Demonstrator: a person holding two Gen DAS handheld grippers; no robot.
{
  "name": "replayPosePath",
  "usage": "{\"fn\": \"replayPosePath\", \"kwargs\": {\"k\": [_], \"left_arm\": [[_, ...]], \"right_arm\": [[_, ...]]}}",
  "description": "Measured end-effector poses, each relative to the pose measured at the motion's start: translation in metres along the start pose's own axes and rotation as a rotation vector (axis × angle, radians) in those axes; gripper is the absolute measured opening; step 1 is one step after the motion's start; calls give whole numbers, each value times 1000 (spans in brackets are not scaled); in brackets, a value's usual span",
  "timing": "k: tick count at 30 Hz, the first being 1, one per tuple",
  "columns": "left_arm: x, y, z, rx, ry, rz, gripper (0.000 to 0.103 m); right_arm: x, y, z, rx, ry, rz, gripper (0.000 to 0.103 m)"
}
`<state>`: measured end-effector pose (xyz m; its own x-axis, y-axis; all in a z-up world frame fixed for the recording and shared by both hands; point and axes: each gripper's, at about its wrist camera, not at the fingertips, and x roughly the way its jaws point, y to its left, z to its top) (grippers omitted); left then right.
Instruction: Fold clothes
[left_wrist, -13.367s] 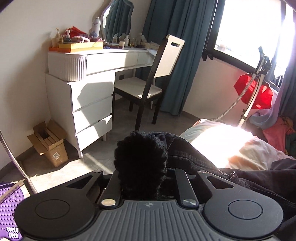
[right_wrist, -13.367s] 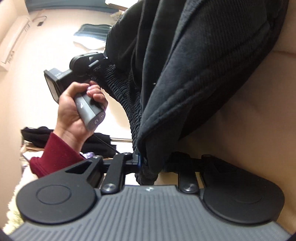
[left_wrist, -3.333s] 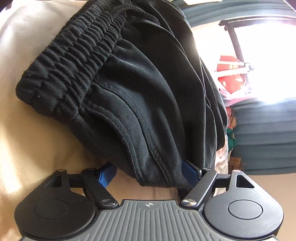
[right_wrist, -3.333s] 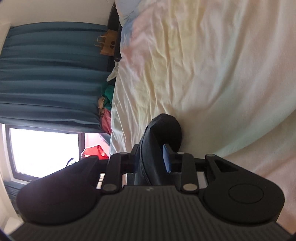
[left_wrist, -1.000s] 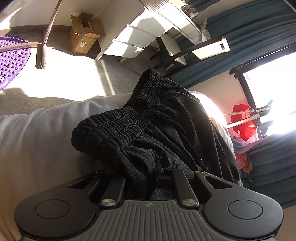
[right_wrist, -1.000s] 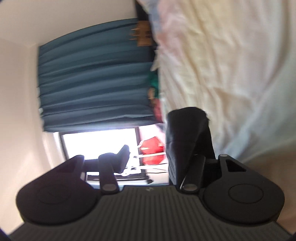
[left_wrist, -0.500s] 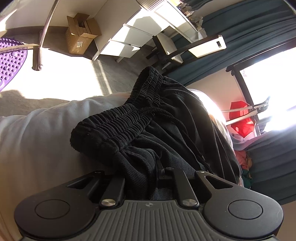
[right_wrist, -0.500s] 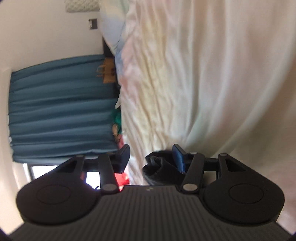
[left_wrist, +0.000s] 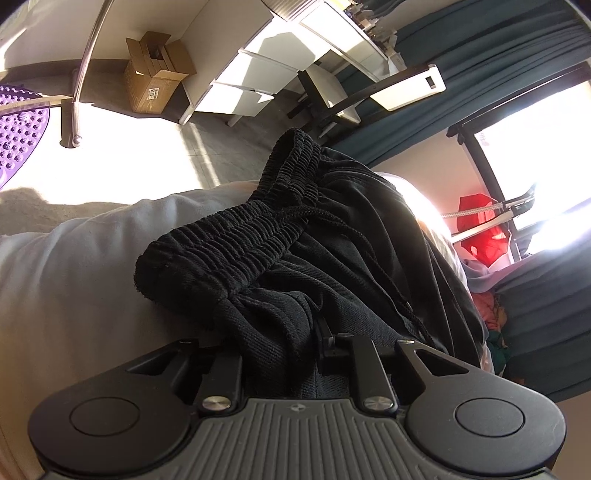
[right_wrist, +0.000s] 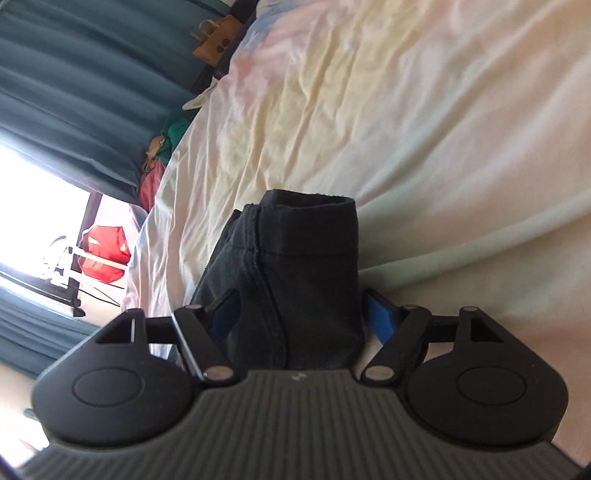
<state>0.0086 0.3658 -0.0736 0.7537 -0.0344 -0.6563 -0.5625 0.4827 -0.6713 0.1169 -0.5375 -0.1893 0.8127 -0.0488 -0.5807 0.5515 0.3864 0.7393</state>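
Since half a second ago, right gripper (right_wrist: 301, 321) has swung wide around the trousers' (left_wrist: 332, 251) hem on the pale bed (right_wrist: 424, 129); left gripper (left_wrist: 291, 350) pinches their waist. Only left view shows dresser (left_wrist: 258, 74), chair (left_wrist: 369, 92).

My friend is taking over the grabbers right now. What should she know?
Left tool: shut on the black pants, gripping fabric just below the elastic waistband.
Right tool: open, with a pant leg cuff sitting loosely between the blue pads.
The pants lie bunched on the bed sheet.
Done: the pants look doubled over, though loosely.
Left: close the right tool on the cuff, then probably straighten and finish the fold.
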Motion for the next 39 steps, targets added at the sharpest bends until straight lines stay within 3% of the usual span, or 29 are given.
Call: {"fn": "replayPosePath", "kwargs": {"k": [1,2,3,10,16,19,22,24,26,27,29,32,33,39], "left_arm": [[0,1,0,2,-3,0,18],[-1,0,0,9,-6,-1,18],[-2,0,0,18,-8,-2,17],[-9,-5,5,59,-3,2,16],[-2,-7,6,88,6,30,16],[-1,-11,8,123,31,46,18],[-4,-20,9,166,60,77,28],[-11,-34,4,240,51,97,46],[-18,-48,-3,320,31,134,66],[-21,-57,-8,361,15,166,78],[-28,-72,-21,440,-11,182,85],[-37,-92,-40,558,-49,222,92],[-39,-99,-48,599,-64,233,97],[-54,-144,-96,826,-165,175,102]], "right_arm": [[1,1,-1,-18,-17,7,54],[2,2,0,-22,-22,7,32],[0,5,2,-26,-35,10,19],[-43,16,13,15,-174,26,14],[-19,-18,7,61,-57,-145,15],[-15,-19,4,33,-55,-128,18],[-21,-14,2,5,-43,-131,25],[-36,-1,-3,-70,-89,-142,34],[-51,13,-9,-146,-135,-154,63],[-59,20,-12,-184,-158,-159,68],[-74,34,-17,-260,-204,-170,79],[-97,55,-25,-374,-274,-186,81],[-105,65,-31,-418,-279,-163,81],[-139,126,-84,-643,-220,43,80]]}}
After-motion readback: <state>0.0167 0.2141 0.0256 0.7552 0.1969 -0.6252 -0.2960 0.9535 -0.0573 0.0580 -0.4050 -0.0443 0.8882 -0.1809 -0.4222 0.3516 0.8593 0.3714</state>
